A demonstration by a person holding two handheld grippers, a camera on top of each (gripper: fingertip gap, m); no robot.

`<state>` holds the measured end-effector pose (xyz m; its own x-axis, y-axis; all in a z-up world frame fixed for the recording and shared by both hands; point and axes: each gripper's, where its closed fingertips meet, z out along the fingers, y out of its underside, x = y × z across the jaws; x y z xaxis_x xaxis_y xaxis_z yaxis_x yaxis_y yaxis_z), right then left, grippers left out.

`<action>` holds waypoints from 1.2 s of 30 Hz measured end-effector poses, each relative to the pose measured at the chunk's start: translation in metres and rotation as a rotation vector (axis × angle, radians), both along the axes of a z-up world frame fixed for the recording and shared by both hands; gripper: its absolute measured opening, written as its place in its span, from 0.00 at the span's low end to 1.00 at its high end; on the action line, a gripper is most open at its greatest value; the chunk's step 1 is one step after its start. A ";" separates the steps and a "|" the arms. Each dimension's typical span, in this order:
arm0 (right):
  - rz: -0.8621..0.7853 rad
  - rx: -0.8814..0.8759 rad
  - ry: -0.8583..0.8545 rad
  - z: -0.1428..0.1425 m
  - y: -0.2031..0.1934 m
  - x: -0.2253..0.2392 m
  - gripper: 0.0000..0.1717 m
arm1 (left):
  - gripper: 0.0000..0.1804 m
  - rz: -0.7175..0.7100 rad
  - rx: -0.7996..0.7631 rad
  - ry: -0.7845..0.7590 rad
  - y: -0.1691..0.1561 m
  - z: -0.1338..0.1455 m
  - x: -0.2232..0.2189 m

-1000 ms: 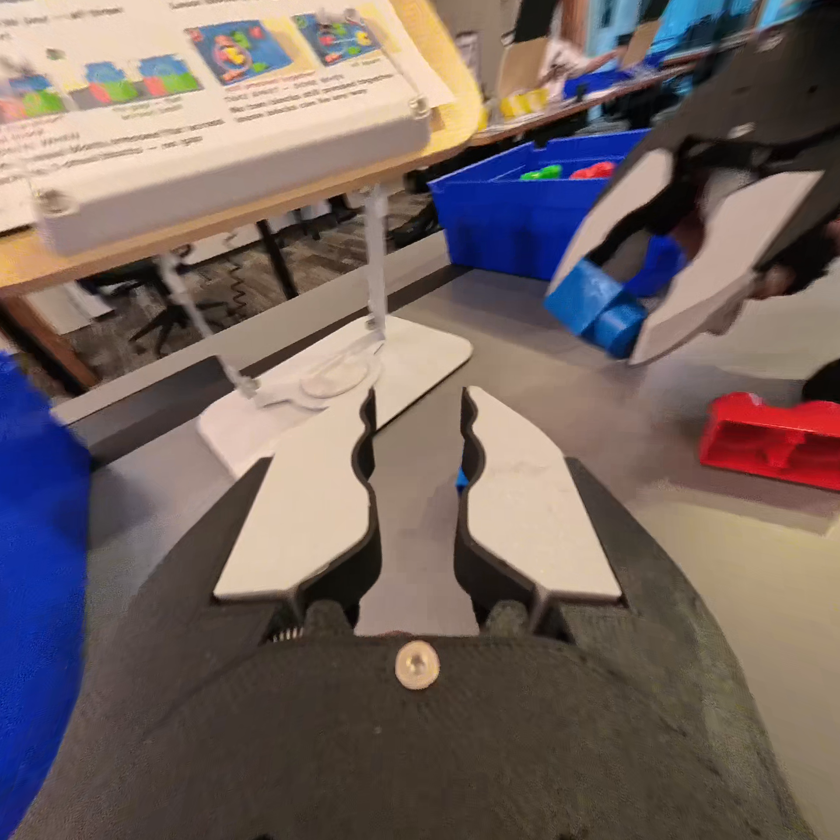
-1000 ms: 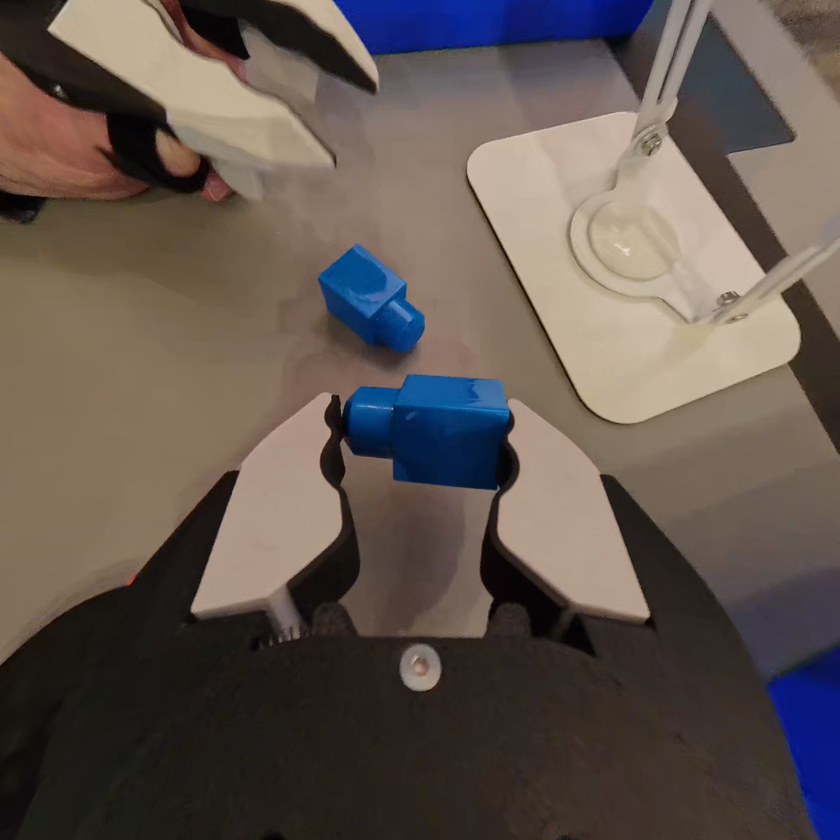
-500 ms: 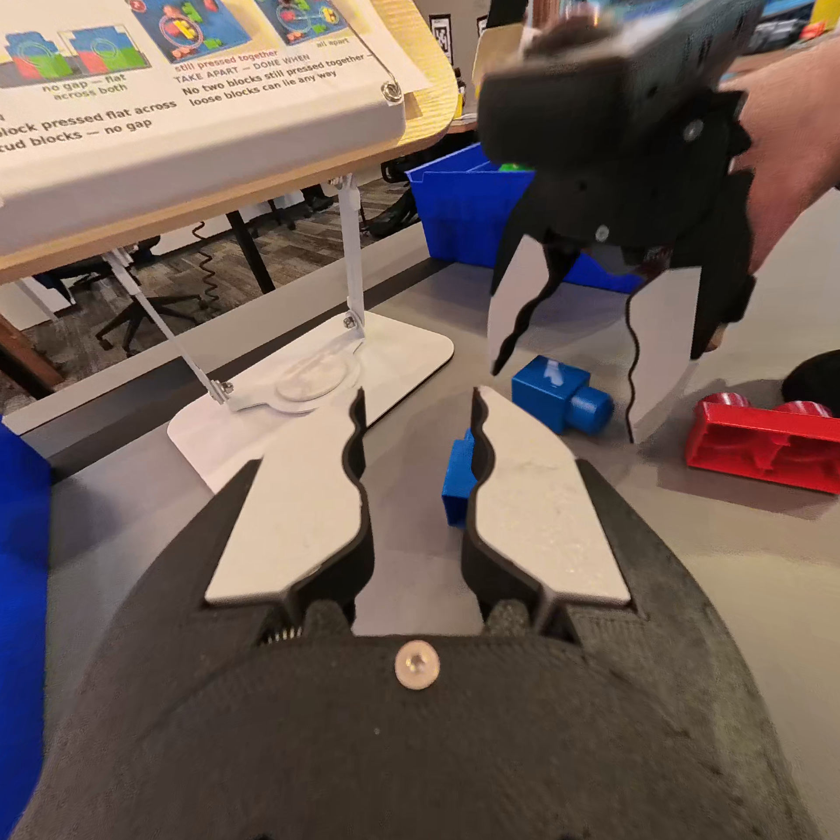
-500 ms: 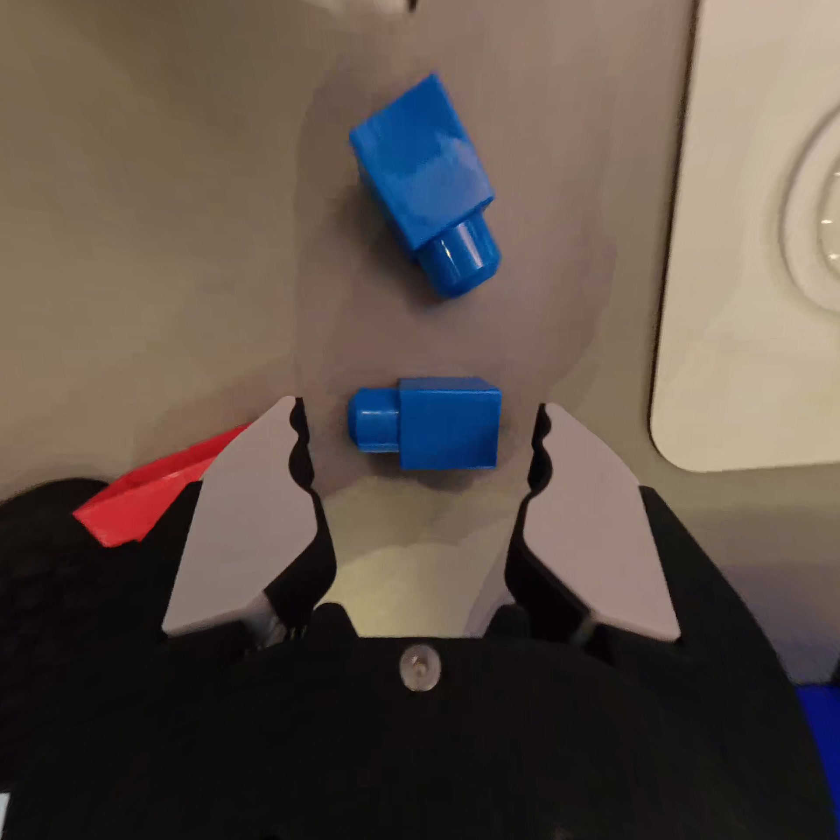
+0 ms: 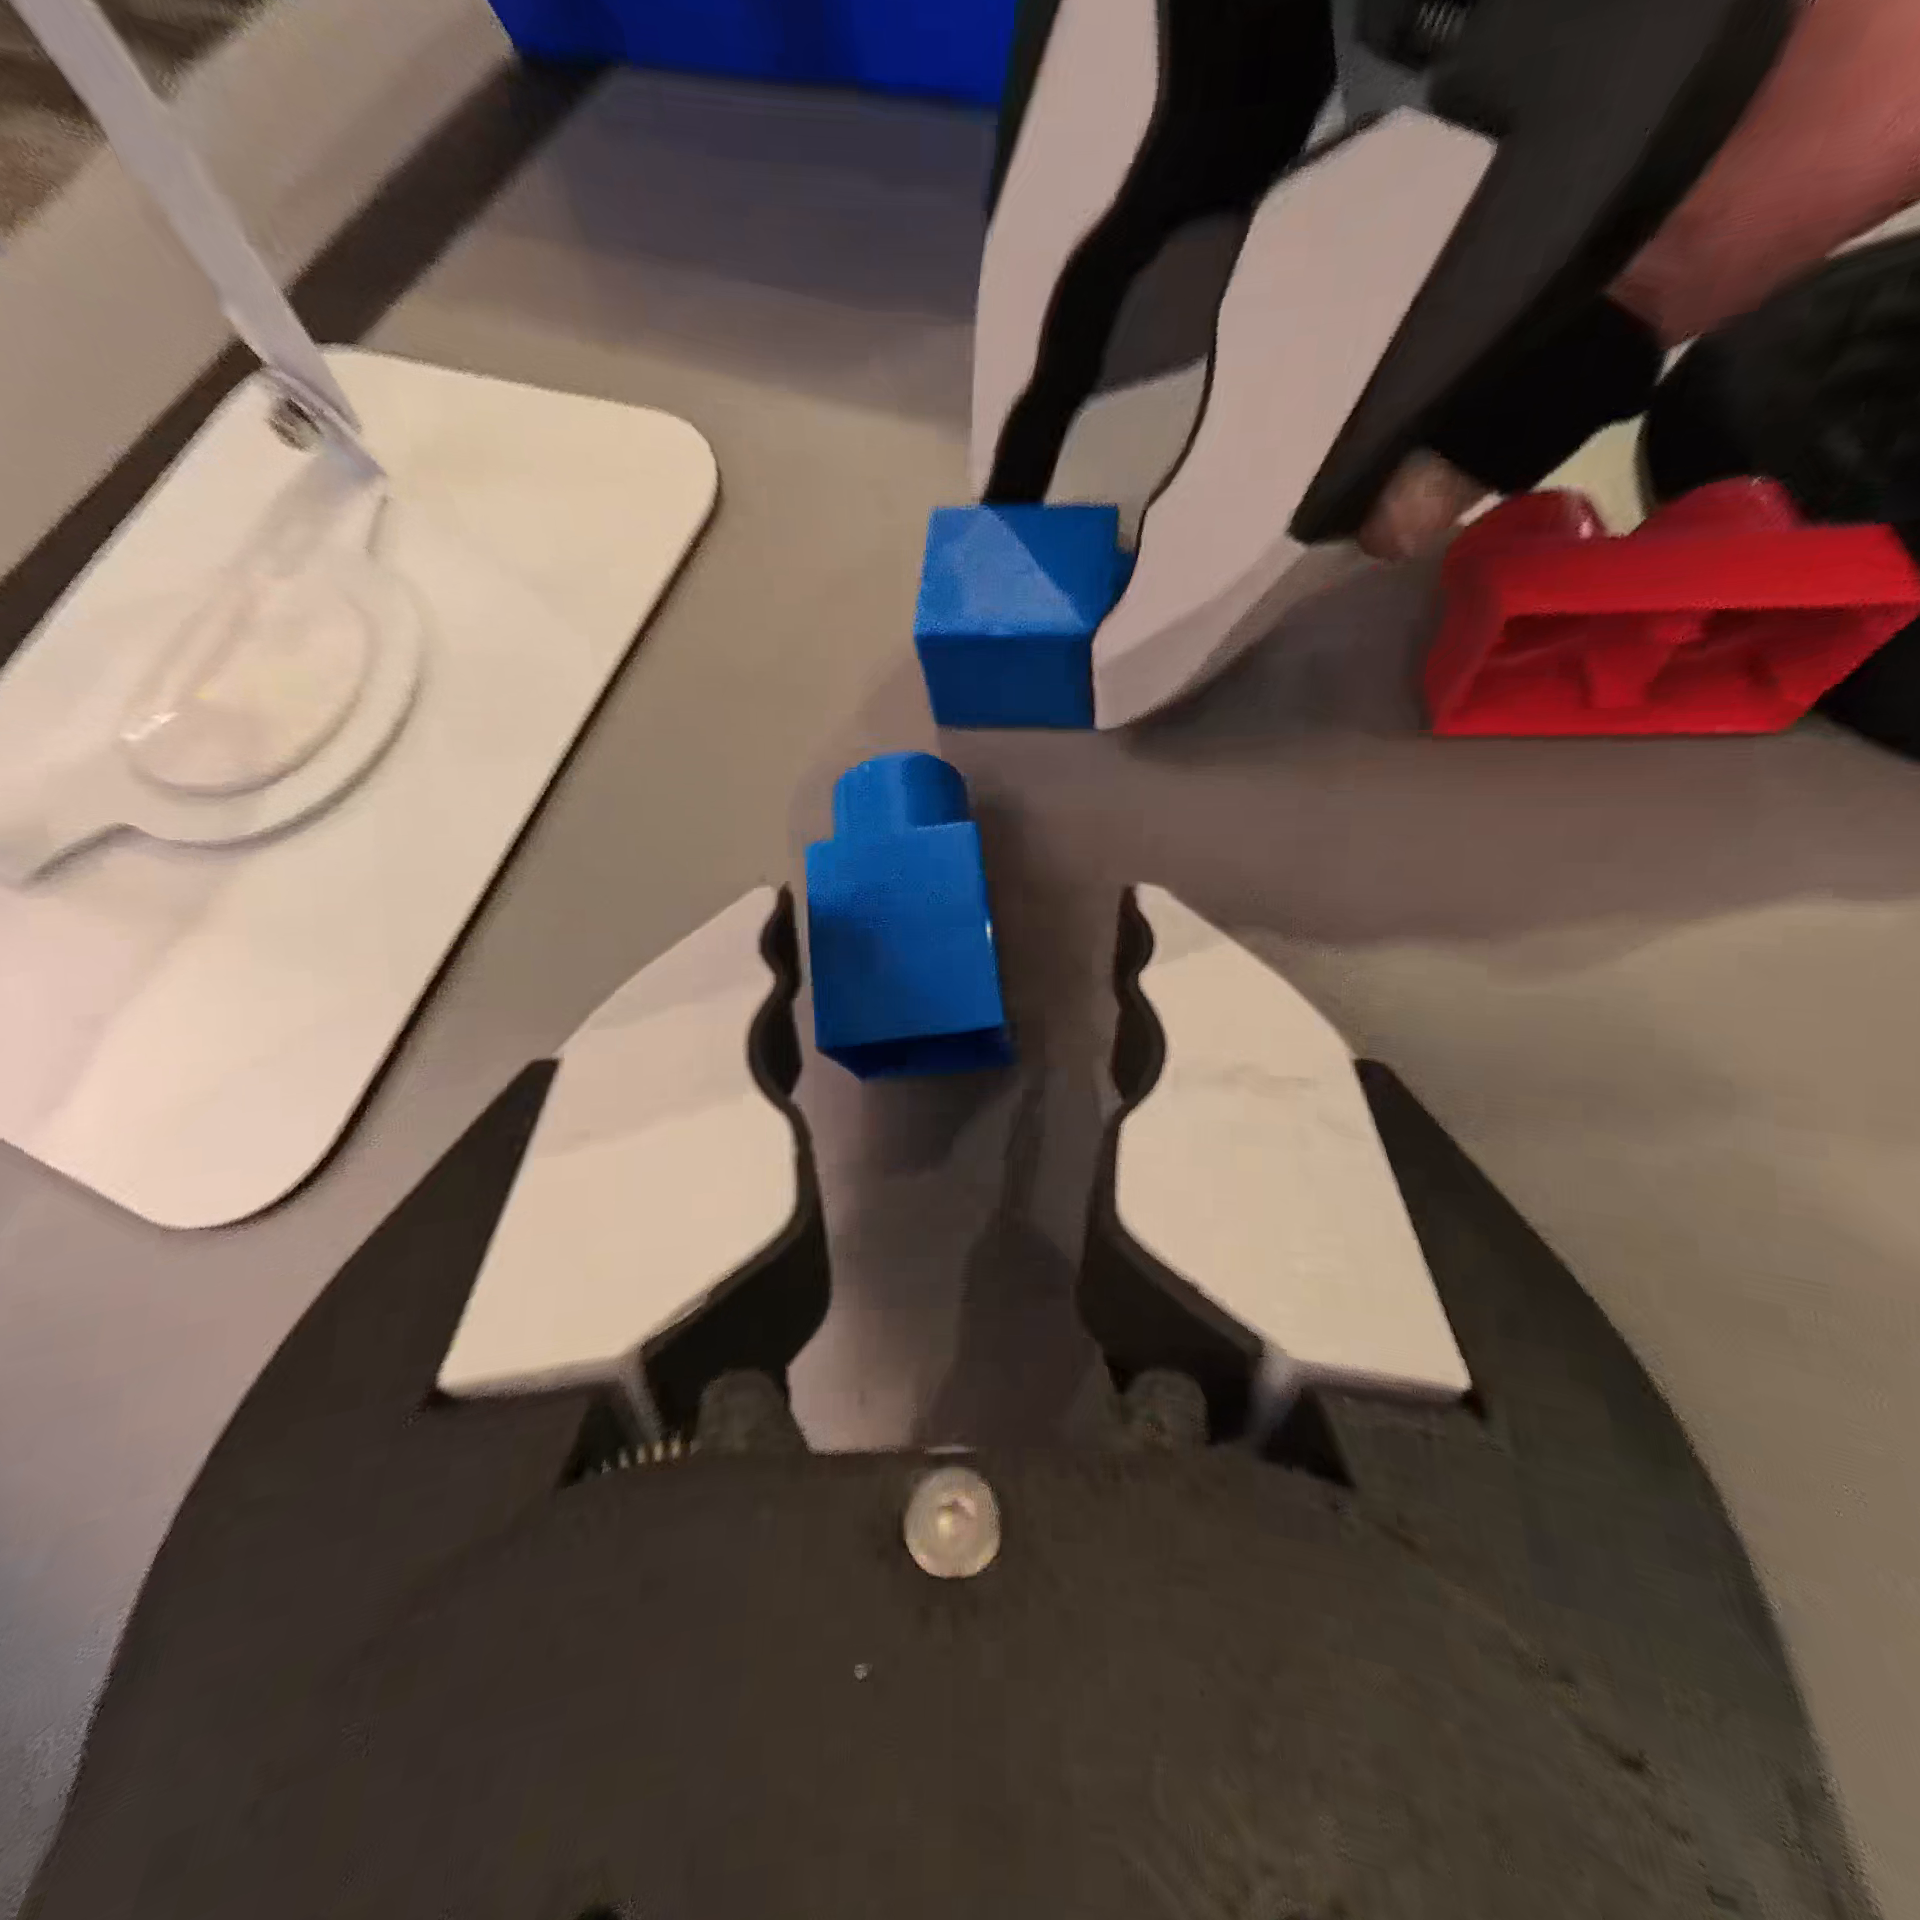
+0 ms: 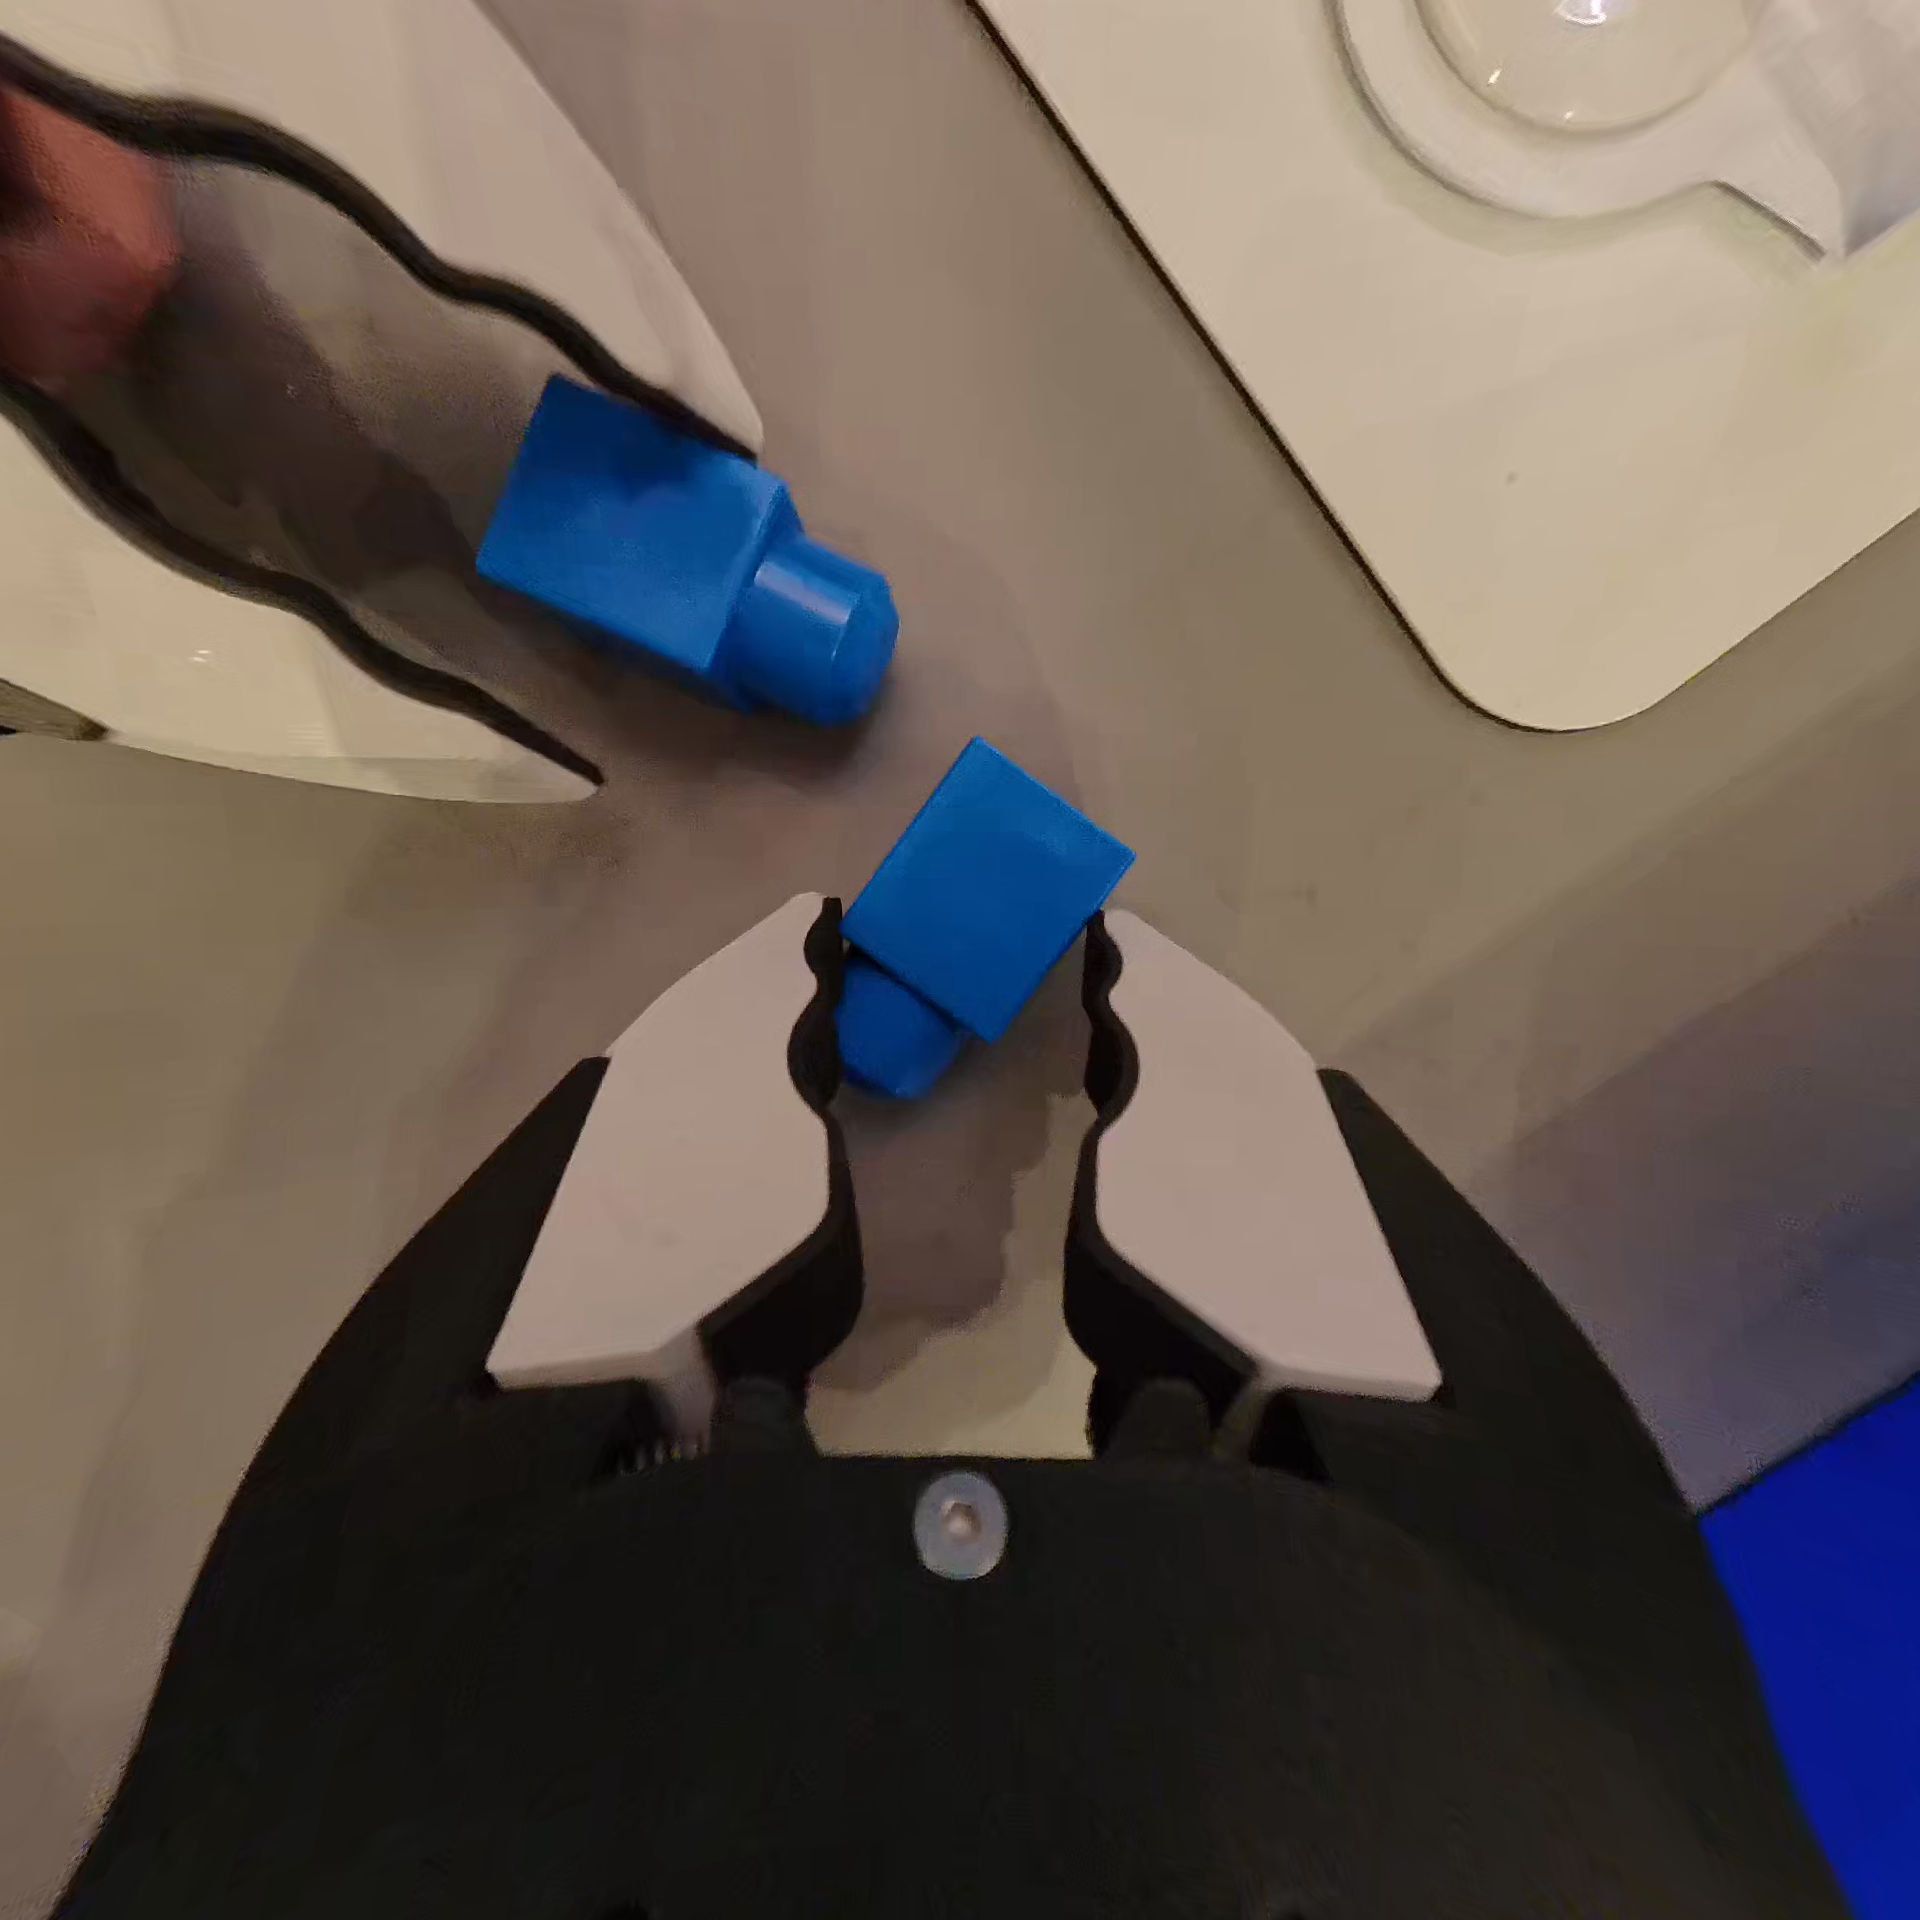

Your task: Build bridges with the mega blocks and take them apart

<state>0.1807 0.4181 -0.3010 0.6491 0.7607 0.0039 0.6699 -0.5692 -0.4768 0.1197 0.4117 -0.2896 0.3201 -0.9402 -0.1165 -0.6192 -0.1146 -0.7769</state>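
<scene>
Left wrist view: the left gripper (image 5: 951, 914), narrower a second ago, now stands spread around the first blue block (image 5: 904, 956), which lies on its side right of the white stand base (image 5: 312, 727); its right pad is clear of the block. Farther from the base, the right gripper (image 5: 1060, 603) has dropped onto the second blue block (image 5: 1008, 623). The red block (image 5: 1662, 623) lies beyond, upside down. Right wrist view: having released wide half a second ago, the right fingers now pinch that block askew, corner to corner. Both piers probably need standing upright; the skewed grip may slip.
</scene>
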 end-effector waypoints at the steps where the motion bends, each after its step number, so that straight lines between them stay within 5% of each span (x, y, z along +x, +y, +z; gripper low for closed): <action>1: 0.004 -0.006 -0.002 0.000 0.001 0.000 0.26 | 0.27 -0.010 -0.015 0.034 0.000 -0.005 0.001; 5: 0.089 -0.035 0.026 0.001 -0.004 0.003 0.25 | 0.20 -0.056 -0.068 0.046 -0.003 -0.009 0.005; 13: 0.672 0.007 0.021 0.014 -0.025 -0.023 0.25 | 0.20 -0.456 -0.110 0.058 -0.070 -0.009 -0.012; 15: 0.758 -0.032 0.004 0.007 -0.028 -0.035 0.25 | 0.29 -0.462 -0.127 0.085 -0.072 -0.013 -0.015; 16: 0.773 -0.018 -0.025 0.003 -0.025 -0.039 0.28 | 0.39 -0.429 -0.111 0.101 -0.067 -0.015 -0.017; 18: 0.761 -0.008 -0.038 0.003 -0.022 -0.043 0.44 | 0.43 -0.416 -0.116 0.100 -0.066 -0.015 -0.027; 23: 0.711 0.010 0.072 0.017 -0.028 -0.036 0.18 | 0.60 -0.305 -0.060 0.098 -0.045 -0.016 -0.039; 36: 0.932 -0.076 0.151 0.015 -0.044 -0.072 0.17 | 0.67 -0.370 -0.063 0.122 -0.047 -0.019 -0.024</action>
